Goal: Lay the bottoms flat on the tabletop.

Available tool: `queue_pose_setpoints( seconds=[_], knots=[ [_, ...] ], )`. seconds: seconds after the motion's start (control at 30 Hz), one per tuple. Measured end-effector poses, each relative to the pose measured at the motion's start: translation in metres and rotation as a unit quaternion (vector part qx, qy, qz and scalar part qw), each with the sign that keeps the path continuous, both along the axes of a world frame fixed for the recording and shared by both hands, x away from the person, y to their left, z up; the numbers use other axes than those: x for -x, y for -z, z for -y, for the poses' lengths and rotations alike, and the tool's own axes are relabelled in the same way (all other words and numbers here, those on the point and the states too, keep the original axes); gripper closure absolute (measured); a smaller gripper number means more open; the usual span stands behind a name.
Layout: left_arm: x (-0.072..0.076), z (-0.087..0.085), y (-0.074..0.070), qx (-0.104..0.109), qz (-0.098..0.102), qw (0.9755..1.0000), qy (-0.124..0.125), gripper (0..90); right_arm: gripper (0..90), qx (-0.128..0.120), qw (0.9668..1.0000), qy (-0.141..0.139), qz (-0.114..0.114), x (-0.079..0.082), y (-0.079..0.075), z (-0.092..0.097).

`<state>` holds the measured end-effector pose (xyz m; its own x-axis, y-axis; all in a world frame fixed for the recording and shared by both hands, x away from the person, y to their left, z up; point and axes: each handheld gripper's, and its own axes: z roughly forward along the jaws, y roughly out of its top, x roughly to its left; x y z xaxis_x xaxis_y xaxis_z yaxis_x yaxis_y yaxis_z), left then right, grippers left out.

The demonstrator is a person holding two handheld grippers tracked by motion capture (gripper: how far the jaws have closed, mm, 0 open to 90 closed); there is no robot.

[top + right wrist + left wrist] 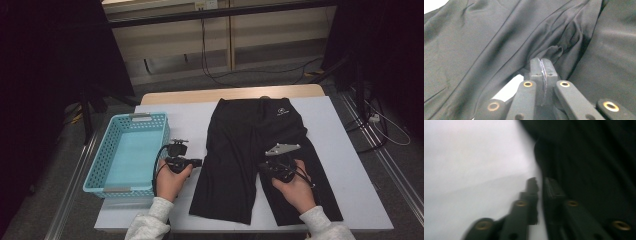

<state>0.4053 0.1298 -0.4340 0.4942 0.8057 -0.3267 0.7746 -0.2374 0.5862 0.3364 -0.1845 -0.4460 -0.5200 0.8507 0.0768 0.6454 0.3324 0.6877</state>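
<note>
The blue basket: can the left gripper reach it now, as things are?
Probably yes. The left gripper sits just right of the blue basket, at the edge of the black shorts. Only bare white table cover lies between them, though the jaws point away toward the shorts, so the hand must turn.

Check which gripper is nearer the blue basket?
Left. The left gripper sits on the white table cover between the blue basket and the black shorts. The right gripper is farther off, on the shorts at the crotch.
</note>
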Motion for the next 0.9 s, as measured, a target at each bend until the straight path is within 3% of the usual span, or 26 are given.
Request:
queue_pose_setpoints(
  seconds=[0.03,0.07,0.17,0.23,0.4,0.43,0.47,0.7,0.9],
  knots=[
    [0.0,0.0,0.0,0.0,0.0,1.0,0.0,64.3,90.0,0.001,1.0,-0.001,0.0,0.0,0.0,0.0],
    [-0.003,0.005,-0.001,-0.001,0.016,0.9999,-0.004,57.0,90.0,0.0,1.0,0.0,-0.001,0.0,0.0,-0.001],
    [-0.008,0.009,0.0,0.001,0.024,0.9997,-0.004,49.2,90.0,0.0,1.0,-0.001,-0.002,-0.001,0.001,-0.001],
    [-0.014,0.016,0.005,0.0,0.018,0.9997,0.015,51.6,90.0,-0.001,1.0,-0.002,-0.002,-0.001,0.001,-0.001],
    [-0.025,0.019,0.011,-0.002,0.019,0.9998,0.01,51.1,90.0,0.001,1.0,-0.003,-0.003,-0.001,0.001,-0.001],
    [-0.027,0.019,0.013,-0.001,0.019,0.9998,0.012,51.9,90.0,0.001,1.0,-0.004,-0.003,-0.001,0.001,-0.001],
    [-0.029,0.019,0.013,-0.004,0.021,0.9997,0.012,62.0,90.0,0.002,1.0,-0.005,-0.003,-0.001,0.001,-0.001],
    [-0.035,0.015,0.011,0.01,0.009,0.9998,0.014,88.3,90.0,-0.002,1.0,-0.005,-0.005,-0.002,0.002,0.0],
    [-0.039,0.0,0.007,0.01,0.018,0.9996,-0.021,90.0,90.0,-0.003,1.0,-0.004,-0.005,-0.002,0.001,0.003]
  ],
)
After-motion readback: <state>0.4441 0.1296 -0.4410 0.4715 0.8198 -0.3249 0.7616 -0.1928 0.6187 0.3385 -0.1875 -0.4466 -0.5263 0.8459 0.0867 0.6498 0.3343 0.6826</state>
